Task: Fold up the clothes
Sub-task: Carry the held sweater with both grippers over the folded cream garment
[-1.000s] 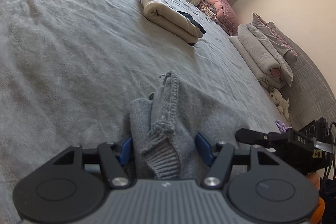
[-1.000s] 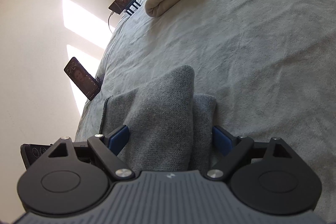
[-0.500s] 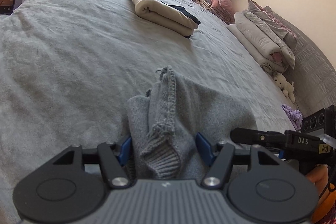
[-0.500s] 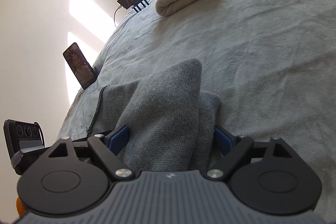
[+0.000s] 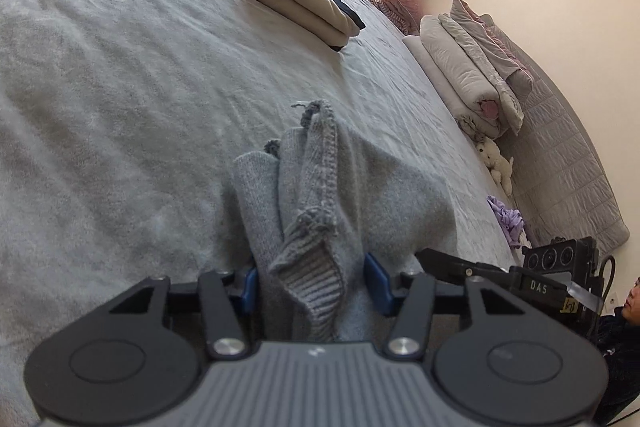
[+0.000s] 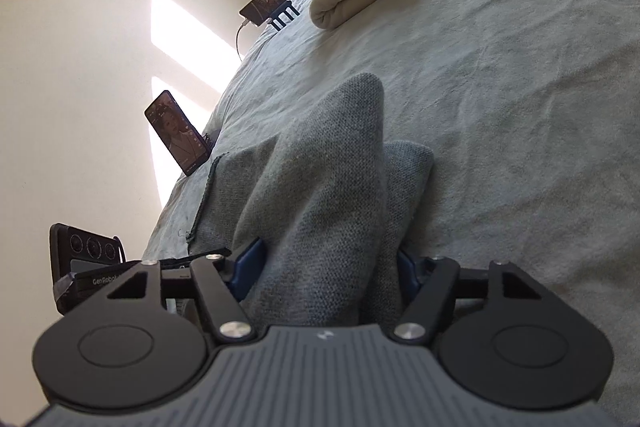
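Folding stands partway: a cream garment (image 5: 298, 3) lies folded farther up the bed (image 5: 100, 87), while both the left gripper (image 5: 312, 283) and right gripper (image 6: 330, 267), jaws just closing, pinch the bunched grey knit sweater (image 5: 320, 195) near the bed's edge.

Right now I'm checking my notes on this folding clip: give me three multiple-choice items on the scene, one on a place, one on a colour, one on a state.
1. Where does the folded cream garment lie?
A. on the bed, beyond the grey sweater
B. on the floor
C. on the stacked quilts

2. What colour are the gripper pads?
A. red
B. blue
C. white

3. How does the grey knit sweater sit at the left gripper?
A. flat, away from it
B. bunched between its jaws
C. hanging off the bed

Answers: 1 A, it rests on the grey cover past the sweater; 2 B, blue shows on both fingers; 3 B, folds rise between the jaws, which have just been closing.
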The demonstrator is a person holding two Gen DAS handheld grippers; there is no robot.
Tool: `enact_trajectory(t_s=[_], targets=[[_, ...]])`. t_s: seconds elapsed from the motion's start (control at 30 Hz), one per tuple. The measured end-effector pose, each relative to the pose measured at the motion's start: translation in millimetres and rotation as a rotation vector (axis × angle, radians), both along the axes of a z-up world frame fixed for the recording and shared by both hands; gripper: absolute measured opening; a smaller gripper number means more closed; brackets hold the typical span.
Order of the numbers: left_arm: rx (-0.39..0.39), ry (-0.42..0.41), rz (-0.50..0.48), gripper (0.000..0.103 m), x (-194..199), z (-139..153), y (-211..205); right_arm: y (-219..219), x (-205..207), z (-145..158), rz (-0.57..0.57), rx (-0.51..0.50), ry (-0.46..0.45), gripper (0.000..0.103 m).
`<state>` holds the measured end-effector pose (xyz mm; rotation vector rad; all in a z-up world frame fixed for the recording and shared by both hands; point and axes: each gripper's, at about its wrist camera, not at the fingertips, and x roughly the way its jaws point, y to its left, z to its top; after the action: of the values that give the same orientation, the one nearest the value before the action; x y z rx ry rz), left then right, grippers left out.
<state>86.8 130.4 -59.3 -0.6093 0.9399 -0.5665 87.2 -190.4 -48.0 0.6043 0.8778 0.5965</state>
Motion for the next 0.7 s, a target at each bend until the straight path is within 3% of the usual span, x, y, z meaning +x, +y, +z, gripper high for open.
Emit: enact_trajectory(t_s=[0.1, 0.2, 0.47, 0.7], targets=[[-0.087, 0.042, 0.048, 0.034, -0.6, -8.0, 3.5, -3.4, 0.2, -4.0, -0.024, 0.048, 0.017, 0.051], [-0.115, 0.045, 0.088, 0.031, -4.6, -5.4, -0.9, -15.5, 2.3, -8.3, -0.064, 0.144, 0.052, 0.044], [-0.1, 0.013, 0.139, 0.03, 2.1, 19.1, -8.3, -17.7, 7.6, 13.1, -0.077, 0.177, 0.015, 0.042], [-0.079, 0.012, 0.136, 0.03, 41.1, 36.3, -17.3, -24.9, 41.2, 24.7, -0.081, 0.169, 0.032, 0.042]])
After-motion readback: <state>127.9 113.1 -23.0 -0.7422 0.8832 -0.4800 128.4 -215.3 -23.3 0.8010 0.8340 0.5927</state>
